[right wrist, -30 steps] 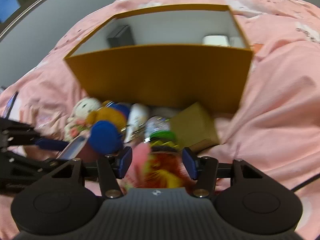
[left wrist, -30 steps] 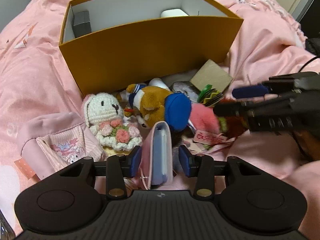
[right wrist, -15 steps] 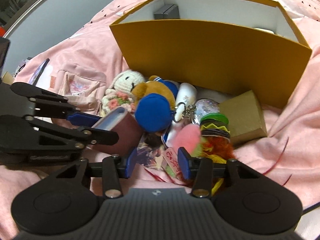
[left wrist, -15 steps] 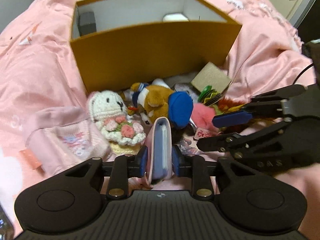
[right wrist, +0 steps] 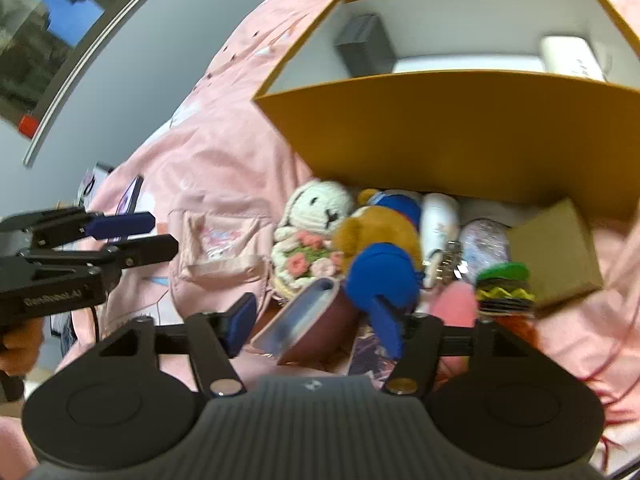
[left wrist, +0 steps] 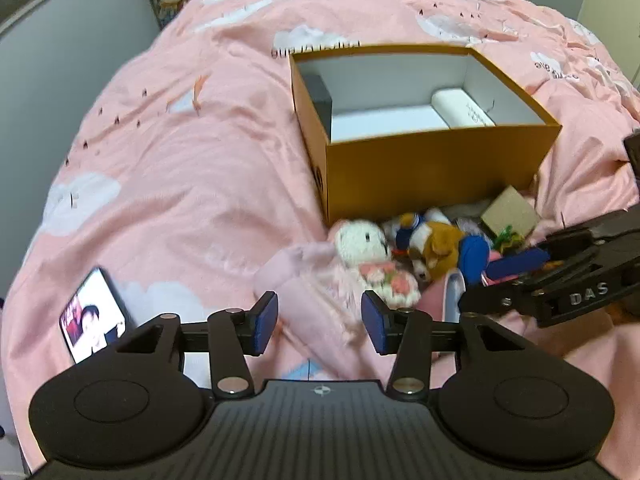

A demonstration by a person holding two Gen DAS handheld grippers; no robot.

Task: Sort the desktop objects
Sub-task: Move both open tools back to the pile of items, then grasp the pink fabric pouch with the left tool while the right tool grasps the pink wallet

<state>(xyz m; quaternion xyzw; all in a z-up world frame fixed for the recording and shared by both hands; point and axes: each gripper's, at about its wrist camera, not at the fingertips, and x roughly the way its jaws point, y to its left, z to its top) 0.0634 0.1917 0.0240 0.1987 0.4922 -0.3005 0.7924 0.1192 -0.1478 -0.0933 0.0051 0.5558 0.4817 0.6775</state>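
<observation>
Pink bedspread (left wrist: pixel 192 168) under a heap of small things, waiting beside the orange box (left wrist: pixel 432 168).
Left tongs (left wrist: pixel 318 322) are opening with nothing between them; right tongs (right wrist: pixel 320 326) are opening around the pink case (right wrist: pixel 304 328) — toys crowd the box wall, handy for dropping in.
</observation>
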